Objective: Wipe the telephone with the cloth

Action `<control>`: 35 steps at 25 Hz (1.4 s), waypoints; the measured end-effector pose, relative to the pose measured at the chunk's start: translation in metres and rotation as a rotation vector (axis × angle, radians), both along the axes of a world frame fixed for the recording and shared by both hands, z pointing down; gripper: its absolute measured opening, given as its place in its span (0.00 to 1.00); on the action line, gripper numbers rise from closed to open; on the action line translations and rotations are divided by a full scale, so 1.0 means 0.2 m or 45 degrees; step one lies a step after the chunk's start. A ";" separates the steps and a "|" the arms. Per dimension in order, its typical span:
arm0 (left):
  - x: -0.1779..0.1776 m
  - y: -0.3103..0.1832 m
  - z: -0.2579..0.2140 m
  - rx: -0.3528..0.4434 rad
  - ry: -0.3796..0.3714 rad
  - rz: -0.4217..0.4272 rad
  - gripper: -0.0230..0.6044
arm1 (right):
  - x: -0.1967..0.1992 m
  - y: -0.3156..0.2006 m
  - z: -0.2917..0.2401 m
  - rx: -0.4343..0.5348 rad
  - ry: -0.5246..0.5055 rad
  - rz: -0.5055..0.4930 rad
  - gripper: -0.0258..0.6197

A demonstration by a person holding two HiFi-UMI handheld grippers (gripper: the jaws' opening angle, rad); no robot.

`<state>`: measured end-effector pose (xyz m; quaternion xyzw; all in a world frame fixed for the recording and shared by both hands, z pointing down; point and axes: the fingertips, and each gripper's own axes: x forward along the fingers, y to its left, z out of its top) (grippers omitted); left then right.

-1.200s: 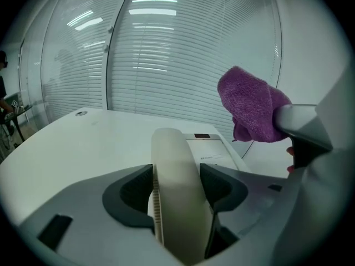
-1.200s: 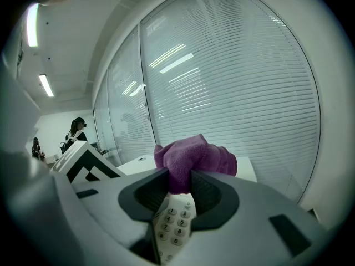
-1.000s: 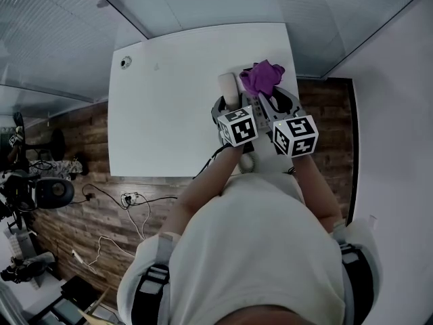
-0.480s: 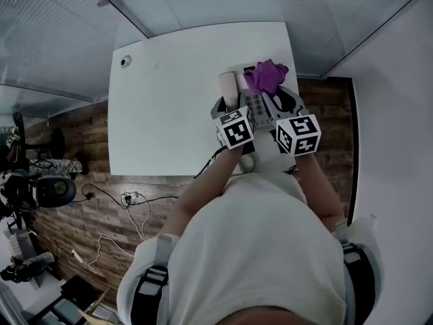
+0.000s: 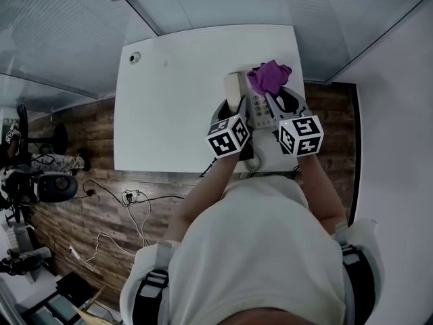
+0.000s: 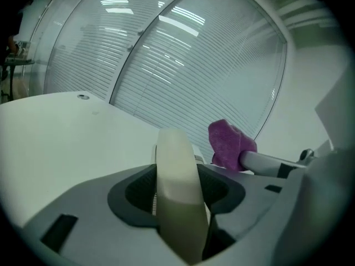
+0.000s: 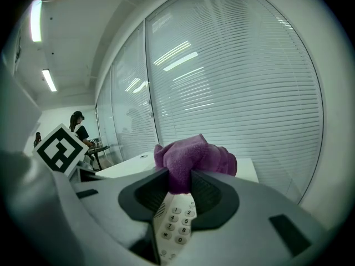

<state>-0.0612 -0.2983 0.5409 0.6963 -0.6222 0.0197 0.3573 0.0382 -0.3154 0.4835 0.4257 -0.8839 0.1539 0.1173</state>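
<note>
At the table's [image 5: 169, 100] far right edge, left gripper [image 6: 177, 198], jaws just closed in, clamps the handset [image 6: 175, 159], seemingly lifted off the telephone [image 5: 260, 110] so right gripper [image 7: 178, 195], pinching the purple cloth [image 7: 191, 159], can wipe the keypad [image 7: 176, 229] underneath.

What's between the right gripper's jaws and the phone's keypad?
The purple cloth, pinched in the right gripper, sits just over the telephone keypad. The right gripper view shows this, but not whether cloth and keys touch.
</note>
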 end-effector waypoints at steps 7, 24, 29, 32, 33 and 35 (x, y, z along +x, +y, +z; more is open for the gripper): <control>-0.07 0.13 -0.12 0.112 0.171 0.042 0.40 | -0.09 0.05 -0.06 0.028 -0.005 -0.015 0.23; -0.12 0.50 -0.41 0.398 0.547 0.233 0.40 | -0.26 0.38 -0.18 0.090 0.011 -0.086 0.23; -0.14 0.63 -0.46 0.445 0.660 0.271 0.40 | -0.34 0.53 -0.22 0.113 -0.008 -0.132 0.23; -0.16 0.70 -0.48 0.473 0.705 0.275 0.40 | -0.39 0.63 -0.23 0.124 -0.017 -0.173 0.23; -0.17 0.73 -0.49 0.481 0.717 0.275 0.40 | -0.40 0.67 -0.24 0.128 -0.023 -0.183 0.23; -0.19 0.79 -0.50 0.494 0.740 0.274 0.40 | -0.42 0.75 -0.25 0.135 -0.033 -0.202 0.23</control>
